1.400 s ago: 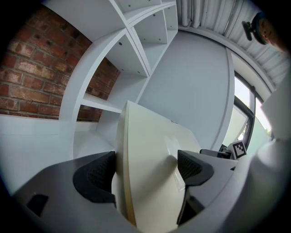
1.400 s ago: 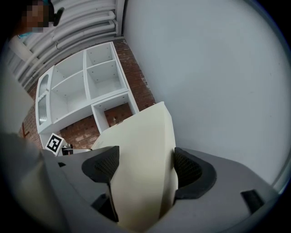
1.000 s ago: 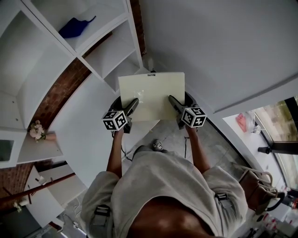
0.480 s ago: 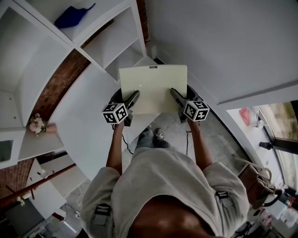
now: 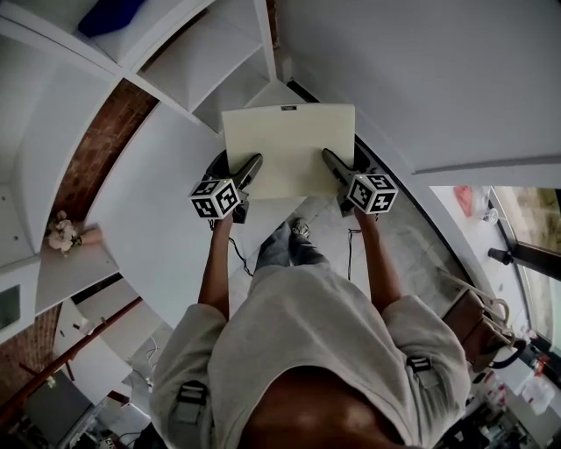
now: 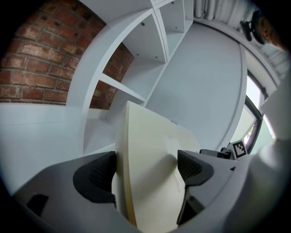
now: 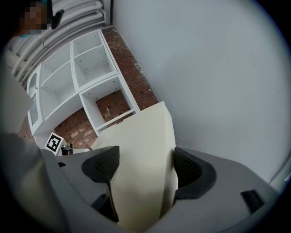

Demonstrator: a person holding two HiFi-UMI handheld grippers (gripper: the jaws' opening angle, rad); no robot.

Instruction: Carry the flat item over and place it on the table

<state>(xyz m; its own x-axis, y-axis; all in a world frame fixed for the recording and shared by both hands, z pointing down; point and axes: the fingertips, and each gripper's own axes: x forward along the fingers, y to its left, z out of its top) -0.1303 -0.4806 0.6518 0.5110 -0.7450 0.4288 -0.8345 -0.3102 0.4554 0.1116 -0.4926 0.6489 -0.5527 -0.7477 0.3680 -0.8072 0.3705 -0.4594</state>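
Item: cream flat board (image 5: pixel 287 149), hanging level in the air ahead of the person, long axis running left-right | left gripper (image 5: pixel 246 168): fingers (image 6: pixel 96 176) clamping its near-left edge | right gripper (image 5: pixel 333 161): fingers (image 7: pixel 193 172) clamping its near-right edge | white counter (image 5: pixel 149 228) lying below, toward the left gripper's side.

Blue item (image 5: pixel 110 16) on shelf clipped by top edge.

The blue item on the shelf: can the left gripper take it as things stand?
Probably not. The left gripper is shut on the cream board, which the right gripper also holds, and the blue item lies apart.
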